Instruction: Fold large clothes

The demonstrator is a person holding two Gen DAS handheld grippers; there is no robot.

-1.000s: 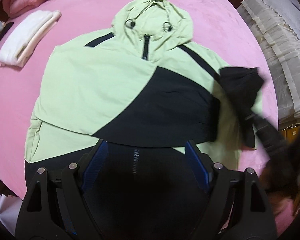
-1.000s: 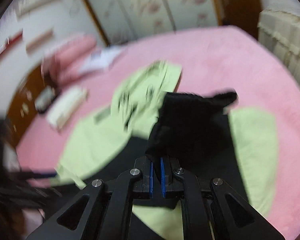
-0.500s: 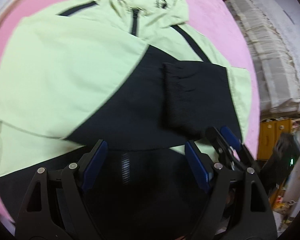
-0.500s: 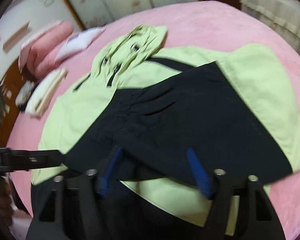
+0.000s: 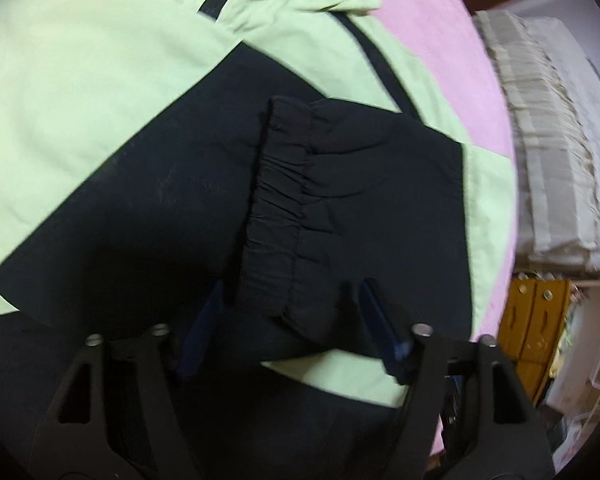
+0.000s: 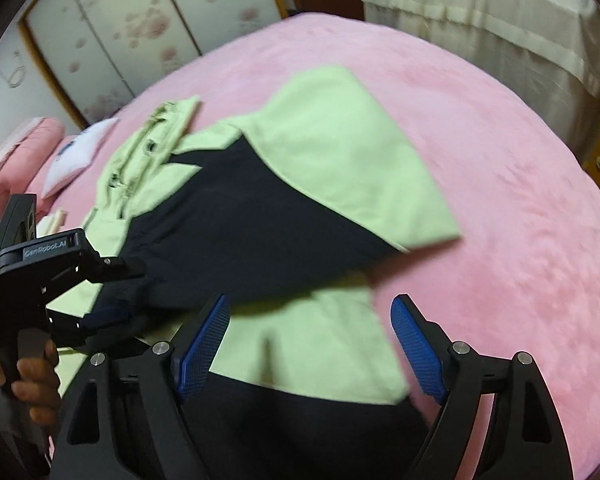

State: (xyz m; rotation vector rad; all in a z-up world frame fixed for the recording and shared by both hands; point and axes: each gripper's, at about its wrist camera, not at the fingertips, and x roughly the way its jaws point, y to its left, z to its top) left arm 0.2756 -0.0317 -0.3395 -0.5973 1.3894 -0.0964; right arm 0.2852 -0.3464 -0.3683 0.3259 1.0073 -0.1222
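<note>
A light green and black hooded jacket (image 5: 80, 100) lies flat on the pink bed (image 6: 500, 200). Its black sleeve (image 5: 360, 200) is folded across the body, and the gathered cuff (image 5: 280, 208) points toward me. My left gripper (image 5: 292, 328) is low over the cuff's near end. Its jaws are closing, the cuff end lies between them, and the pads are still apart from it. In the right wrist view a hand holds the left gripper (image 6: 120, 292) at the sleeve's tip. My right gripper (image 6: 310, 344) hovers over the green hem area, its jaws opening and holding nothing.
Pink pillows (image 6: 16, 152) and a white pillow (image 6: 76, 156) lie at the bed's far left. Flowered wardrobe doors (image 6: 140, 28) stand behind. A beige covered piece of furniture (image 6: 480, 20) and a yellow wooden cabinet (image 5: 540, 320) flank the bed's right side.
The right gripper let go of the black sleeve, which now lies folded over the jacket, and drew back toward the hem. The left gripper came down close onto the cuff.
</note>
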